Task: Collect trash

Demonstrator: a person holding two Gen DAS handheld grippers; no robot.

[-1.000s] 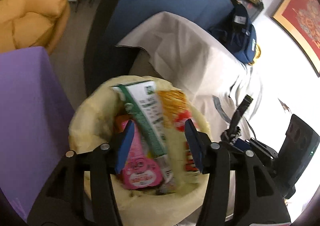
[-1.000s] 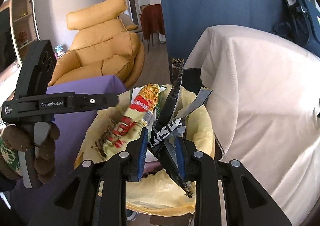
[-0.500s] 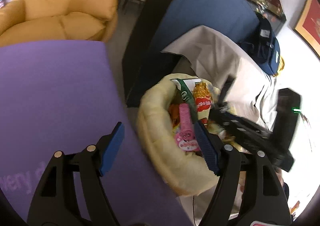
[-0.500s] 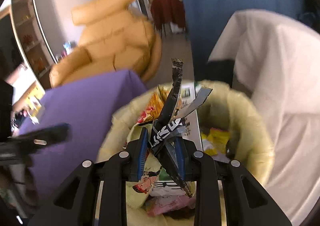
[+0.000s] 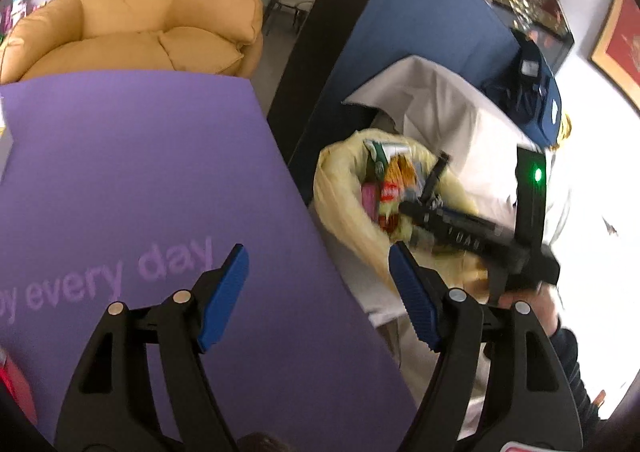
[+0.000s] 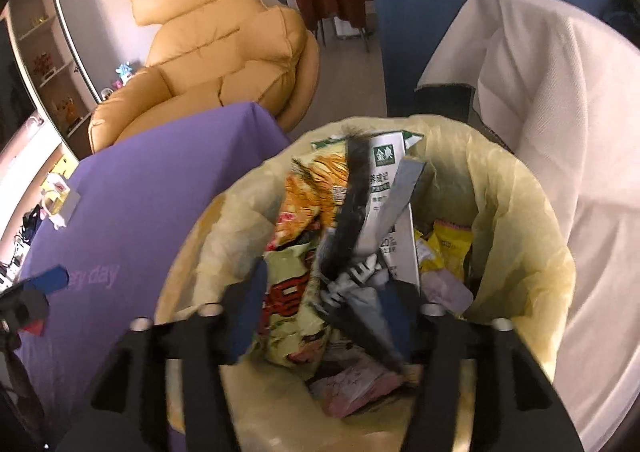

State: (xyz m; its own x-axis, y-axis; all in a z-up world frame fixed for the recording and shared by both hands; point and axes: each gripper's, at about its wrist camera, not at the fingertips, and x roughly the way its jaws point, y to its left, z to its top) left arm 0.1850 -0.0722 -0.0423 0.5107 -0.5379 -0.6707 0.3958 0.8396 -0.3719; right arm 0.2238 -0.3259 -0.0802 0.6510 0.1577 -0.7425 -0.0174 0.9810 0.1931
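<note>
A bin lined with a yellow bag [image 6: 520,211] holds several wrappers and a white-green carton [image 6: 390,187]. My right gripper [image 6: 320,304] hangs over the bin with its jaws spread open. A black and silver wrapper [image 6: 352,252] stands between the blurred fingers, resting on the trash; it is no longer pinched. My left gripper [image 5: 316,292] is open and empty above the edge of the purple table [image 5: 140,171]. The bin [image 5: 344,187] is to its right, with the right gripper [image 5: 432,207] over it.
A chair draped in white cloth [image 6: 560,111] stands right of the bin. A blue panel [image 5: 420,51] is behind it, with a navy bag [image 5: 536,91] on the chair. A tan armchair [image 6: 224,51] stands beyond the table. A small white thing [image 6: 60,195] lies on the table's far left.
My right gripper opened and let go of the black and silver wrapper over the bin. My left gripper moved away from the bin, left over the purple table, staying open.
</note>
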